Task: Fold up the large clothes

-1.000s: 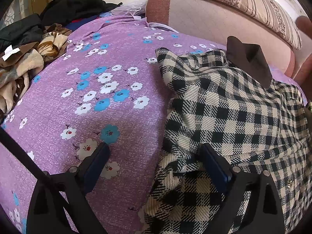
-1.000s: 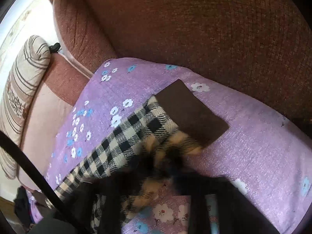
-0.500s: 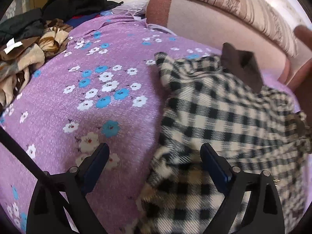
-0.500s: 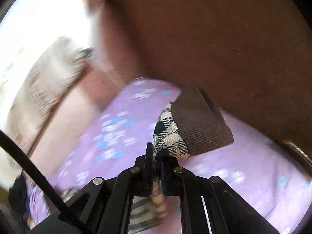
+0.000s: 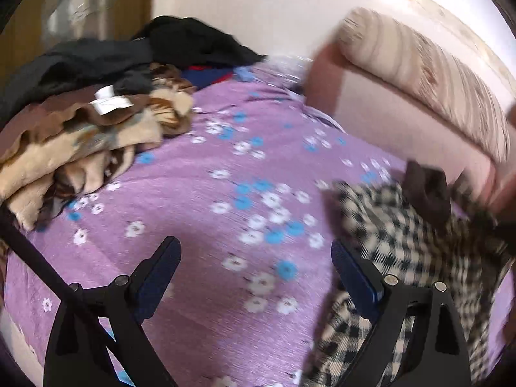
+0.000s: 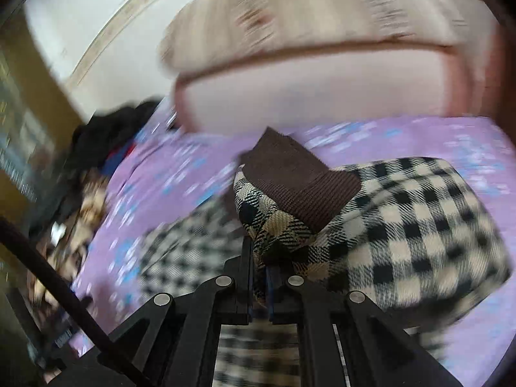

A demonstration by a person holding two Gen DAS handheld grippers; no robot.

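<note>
A black-and-cream checked jacket [image 5: 416,251] with a brown ribbed cuff [image 5: 429,190] lies on the purple flowered cover [image 5: 200,193], at the right in the left wrist view. My left gripper [image 5: 254,264] is open and empty above the cover, its right finger at the jacket's edge. My right gripper [image 6: 259,264] is shut on the checked jacket [image 6: 403,225] just below its brown cuff [image 6: 300,180] and holds that sleeve end lifted.
A heap of brown, beige and black clothes [image 5: 90,122] lies at the left of the cover. A pink sofa back [image 5: 396,113] with a striped cushion [image 5: 429,74] runs along the far side. Both views are blurred by motion.
My right gripper has closed on the sleeve near the cuff and swung it up and across. My left gripper has pulled back from the jacket, which now sits further right.
</note>
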